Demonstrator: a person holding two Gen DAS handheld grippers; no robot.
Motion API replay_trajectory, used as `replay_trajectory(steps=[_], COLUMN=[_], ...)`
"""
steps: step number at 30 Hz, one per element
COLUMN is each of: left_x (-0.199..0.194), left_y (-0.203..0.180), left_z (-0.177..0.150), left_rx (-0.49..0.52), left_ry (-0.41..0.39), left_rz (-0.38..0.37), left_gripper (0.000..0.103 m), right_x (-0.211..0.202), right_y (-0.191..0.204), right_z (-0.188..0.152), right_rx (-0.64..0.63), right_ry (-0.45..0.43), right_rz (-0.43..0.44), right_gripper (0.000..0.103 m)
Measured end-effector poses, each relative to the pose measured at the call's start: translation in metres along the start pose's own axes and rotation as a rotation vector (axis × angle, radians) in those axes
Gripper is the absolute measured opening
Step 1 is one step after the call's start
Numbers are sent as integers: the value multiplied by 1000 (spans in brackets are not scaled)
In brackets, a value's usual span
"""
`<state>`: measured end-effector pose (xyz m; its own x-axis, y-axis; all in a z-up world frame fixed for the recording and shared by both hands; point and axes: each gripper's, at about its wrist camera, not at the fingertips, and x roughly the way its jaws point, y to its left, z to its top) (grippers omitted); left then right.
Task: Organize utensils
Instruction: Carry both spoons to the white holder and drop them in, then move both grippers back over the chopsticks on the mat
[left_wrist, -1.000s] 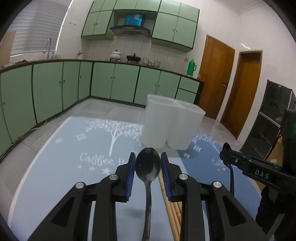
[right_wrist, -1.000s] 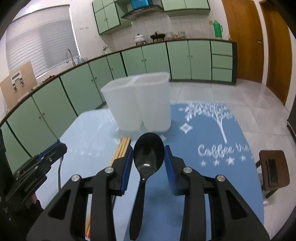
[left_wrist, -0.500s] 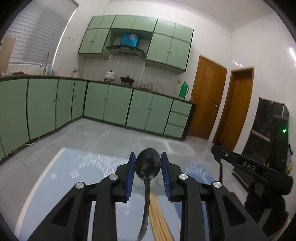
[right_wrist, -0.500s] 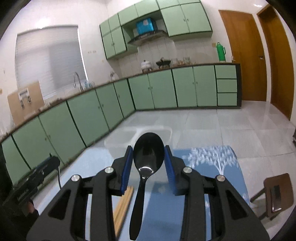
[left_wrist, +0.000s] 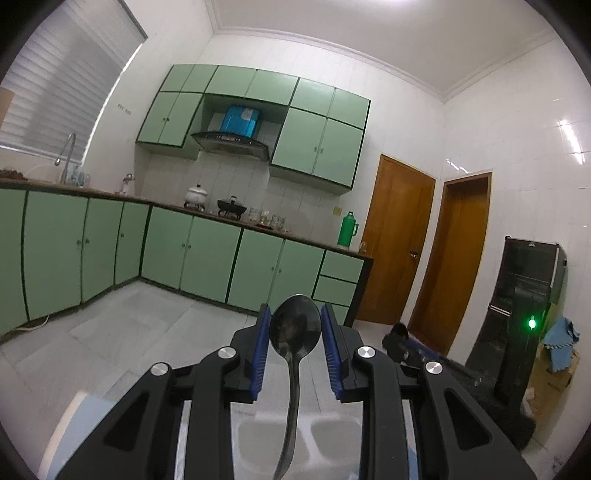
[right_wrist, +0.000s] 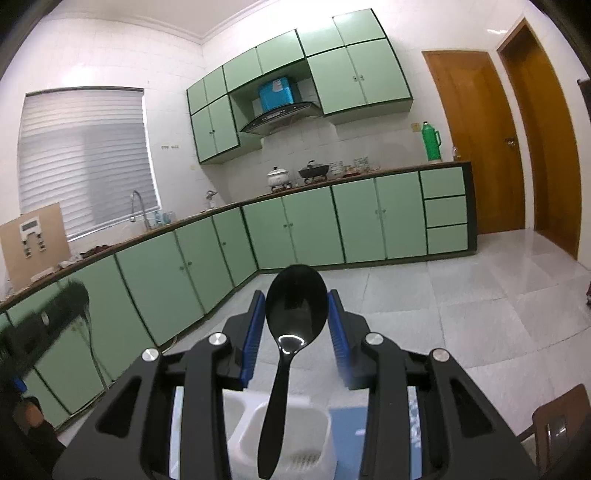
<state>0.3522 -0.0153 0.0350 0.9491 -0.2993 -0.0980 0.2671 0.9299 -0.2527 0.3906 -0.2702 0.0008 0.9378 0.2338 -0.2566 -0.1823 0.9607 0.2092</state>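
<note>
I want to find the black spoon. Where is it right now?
The black spoon is in the right wrist view, held by its bowl between the right gripper's blue pads, its handle hanging over the white utensil holder.

Materials and finishes, my two grippers and surroundings

My left gripper (left_wrist: 295, 347): matt black plastic, ribbed blue pads, holding a polished metal spoon (left_wrist: 294, 328); my right gripper (right_wrist: 296, 332): same build, glossy black plastic spoon (right_wrist: 295, 314); utensil holder (right_wrist: 284, 439) matt white plastic; doors (right_wrist: 476, 140) varnished wood; floor tiles (right_wrist: 480, 295) glossy.
</note>
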Motion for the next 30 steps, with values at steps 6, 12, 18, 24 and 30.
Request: replay_trajectory(steps=[6, 12, 18, 24, 30], left_x=[40, 56, 42, -6, -70], left_y=[5, 10, 14, 12, 5], left_z=[-16, -39, -42, -39, -69], left_rx=[-14, -31, -39, -34, -27], left_ry=[30, 102, 135, 145, 270], left_rz=[15, 21, 29, 52, 86], left_gripper=[27, 27, 28, 45, 57], right_x=[37, 47, 26, -27, -98], right_y=[-13, -9, -13, -20, -6], right_z=[-17, -36, -39, -45, -88], right_rx=[16, 28, 51, 77, 56], right_ry=[50, 110, 132, 157, 251], right_rz=[-45, -16, -18, -71, -66], right_gripper=[33, 34, 51, 72, 89])
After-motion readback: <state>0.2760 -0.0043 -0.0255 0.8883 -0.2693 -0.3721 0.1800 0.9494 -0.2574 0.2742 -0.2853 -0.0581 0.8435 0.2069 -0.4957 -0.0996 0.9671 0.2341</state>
